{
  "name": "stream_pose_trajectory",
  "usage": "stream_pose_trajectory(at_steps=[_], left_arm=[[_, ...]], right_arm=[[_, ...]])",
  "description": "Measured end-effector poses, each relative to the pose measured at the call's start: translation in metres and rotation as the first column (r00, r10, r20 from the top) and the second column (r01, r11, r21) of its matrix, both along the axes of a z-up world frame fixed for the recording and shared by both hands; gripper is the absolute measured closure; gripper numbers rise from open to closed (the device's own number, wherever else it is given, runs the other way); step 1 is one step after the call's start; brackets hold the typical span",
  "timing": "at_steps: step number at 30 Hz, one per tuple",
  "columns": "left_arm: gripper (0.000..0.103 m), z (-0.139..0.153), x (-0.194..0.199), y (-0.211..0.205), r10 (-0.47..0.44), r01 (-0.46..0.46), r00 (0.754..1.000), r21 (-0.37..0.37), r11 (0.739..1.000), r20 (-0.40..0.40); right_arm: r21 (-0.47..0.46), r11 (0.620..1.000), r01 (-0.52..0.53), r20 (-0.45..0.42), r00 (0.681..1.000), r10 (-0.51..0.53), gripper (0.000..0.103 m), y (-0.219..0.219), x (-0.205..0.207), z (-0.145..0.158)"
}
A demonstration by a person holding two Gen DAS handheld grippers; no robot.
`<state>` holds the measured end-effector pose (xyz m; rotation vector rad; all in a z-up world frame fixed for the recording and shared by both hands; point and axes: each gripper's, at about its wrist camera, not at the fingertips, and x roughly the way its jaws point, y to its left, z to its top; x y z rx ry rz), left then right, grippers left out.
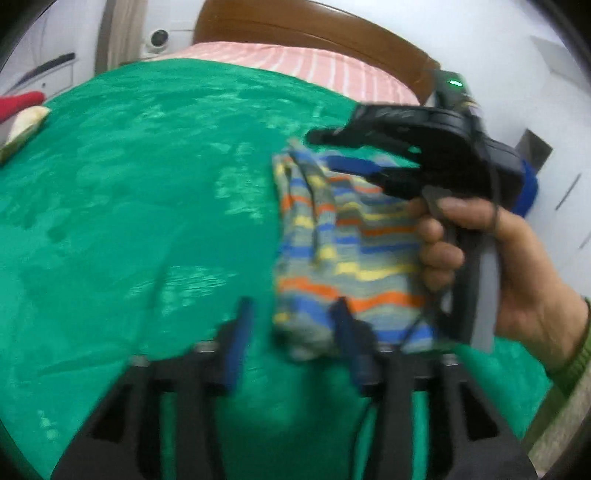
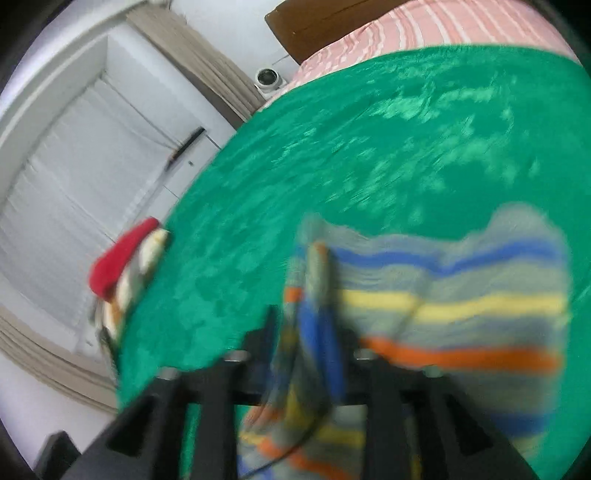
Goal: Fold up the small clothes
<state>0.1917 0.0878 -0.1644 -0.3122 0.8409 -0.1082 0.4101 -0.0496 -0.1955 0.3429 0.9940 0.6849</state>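
A small garment [image 1: 354, 243] striped in grey, blue, yellow and orange lies bunched on the green bedspread [image 1: 147, 177]. My left gripper [image 1: 293, 332] stands open at its near left corner. Its right finger overlaps the cloth's edge, and only bedspread shows between the blue pads. A hand holds my right gripper [image 1: 321, 149] over the garment's far edge, jaws apart. In the blurred right wrist view, the garment [image 2: 461, 302] spreads to the right. A raised fold of it stands between the fingers of the right gripper [image 2: 299, 332], and no pinch shows.
A pile of red and cream clothes [image 1: 22, 110] [image 2: 122, 262] sits at the bed's left edge. A pink striped sheet [image 1: 317, 66] and a wooden headboard [image 1: 295, 22] lie beyond. A small white camera [image 1: 159, 37] and white cupboard doors [image 2: 74, 166] stand past the bed.
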Motion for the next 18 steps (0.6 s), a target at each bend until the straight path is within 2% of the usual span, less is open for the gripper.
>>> stream_pose_trajectory(at_steps=[2,4,5,7,9,10,11,12,13,15,17,18], left_arm=[[0.038,0.006,-0.008,0.007,-0.007,0.007,0.999,-0.016,1.000,0.033],[0.035,0.015,-0.013,0.011,-0.025,0.028,0.997,-0.048,0.998,0.068],[0.032,0.016,-0.012,0.013,-0.033,0.038,0.996,-0.066,0.997,0.080],[0.030,0.020,-0.005,0.009,-0.049,0.058,0.994,-0.092,0.994,0.098],[0.033,0.017,0.007,0.002,-0.044,0.051,0.994,-0.075,0.996,0.103],[0.041,0.012,0.015,-0.004,-0.038,0.043,0.995,-0.048,0.998,0.094],[0.077,0.006,0.030,-0.012,-0.037,0.038,0.997,-0.014,0.999,0.062],[0.094,-0.009,0.042,-0.016,-0.028,0.028,0.999,0.041,0.999,-0.022],[0.094,-0.021,0.048,-0.014,-0.014,0.017,0.997,0.043,0.999,-0.077],[0.088,-0.029,0.045,-0.004,-0.012,0.013,0.995,0.007,1.000,-0.094],[0.074,-0.018,0.040,0.003,-0.002,0.006,0.996,0.044,0.999,-0.092],[0.067,-0.009,0.036,0.011,0.018,-0.013,0.996,0.063,0.998,-0.088]], right_arm=[[0.068,0.998,0.018,0.028,0.999,-0.020,0.055,-0.007,-0.014,0.009],[0.080,0.996,0.036,0.072,0.997,-0.041,0.055,-0.026,-0.030,0.027],[0.046,0.998,0.040,0.099,0.994,-0.045,0.055,-0.033,-0.037,0.036],[-0.100,0.995,0.029,0.183,0.983,-0.011,0.055,-0.048,-0.061,0.053],[-0.245,0.969,-0.035,0.249,0.964,0.098,0.055,-0.055,-0.094,0.060],[-0.288,0.955,-0.071,0.252,0.956,0.148,0.056,-0.059,-0.109,0.057],[-0.320,0.941,-0.112,0.238,0.952,0.194,0.058,-0.060,-0.125,0.050],[-0.339,0.931,-0.139,0.218,0.951,0.221,0.058,-0.064,-0.135,0.040],[-0.376,0.912,-0.164,0.171,0.955,0.242,0.059,-0.065,-0.148,0.020],[-0.450,0.879,-0.161,0.113,0.965,0.235,0.063,-0.070,-0.160,-0.012],[-0.429,0.896,-0.112,0.182,0.961,0.208,0.062,-0.084,-0.177,-0.011],[-0.418,0.903,-0.098,0.177,0.966,0.187,0.062,-0.090,-0.181,-0.005]])
